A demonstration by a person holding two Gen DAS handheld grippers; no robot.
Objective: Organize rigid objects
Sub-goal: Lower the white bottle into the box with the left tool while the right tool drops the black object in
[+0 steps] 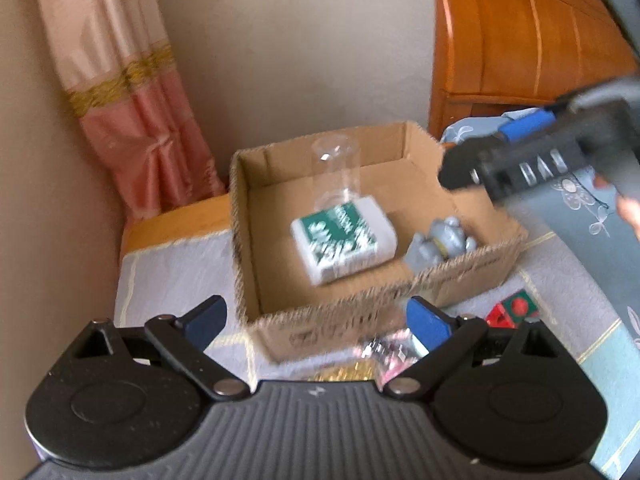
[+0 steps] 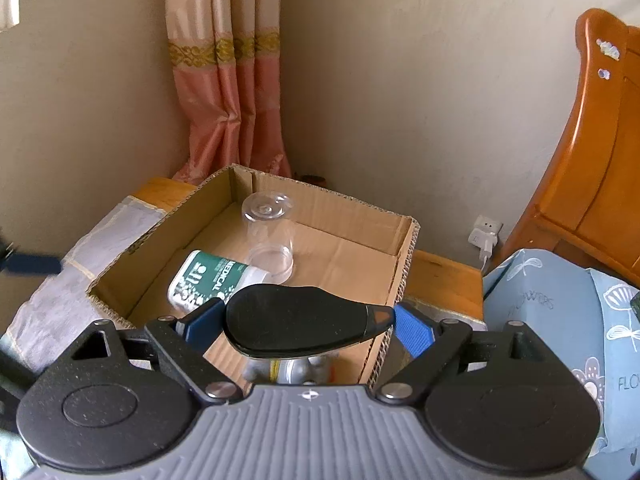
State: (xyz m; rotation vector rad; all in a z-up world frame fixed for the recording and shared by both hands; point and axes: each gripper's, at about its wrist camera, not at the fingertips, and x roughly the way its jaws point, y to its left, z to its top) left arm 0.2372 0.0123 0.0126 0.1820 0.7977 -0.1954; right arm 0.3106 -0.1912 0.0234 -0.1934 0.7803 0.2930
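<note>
An open cardboard box [image 1: 384, 304] [image 2: 404, 248] stands on a cloth-covered table. Inside are an upside-down clear plastic cup [image 1: 336, 172] [image 2: 269, 236], a green and white medical pack [image 1: 344, 238] [image 2: 208, 278] and a grey figurine [image 1: 440, 242]. My left gripper [image 1: 316, 320] is open and empty, just in front of the box's near wall. My right gripper [image 2: 306, 326] is shut on a black computer mouse [image 2: 304, 320], held above the box's right side; it also shows in the left wrist view [image 1: 520, 152]. A grey object under the mouse is partly hidden.
A red and green cube [image 1: 510, 312] and shiny packets [image 1: 384, 354] lie on the cloth beside the box. A pink curtain [image 2: 228, 80] hangs in the corner. A wooden headboard [image 2: 592, 168], a blue flowered pillow [image 2: 552, 312] and a wall socket with charger [image 2: 486, 236] are to the right.
</note>
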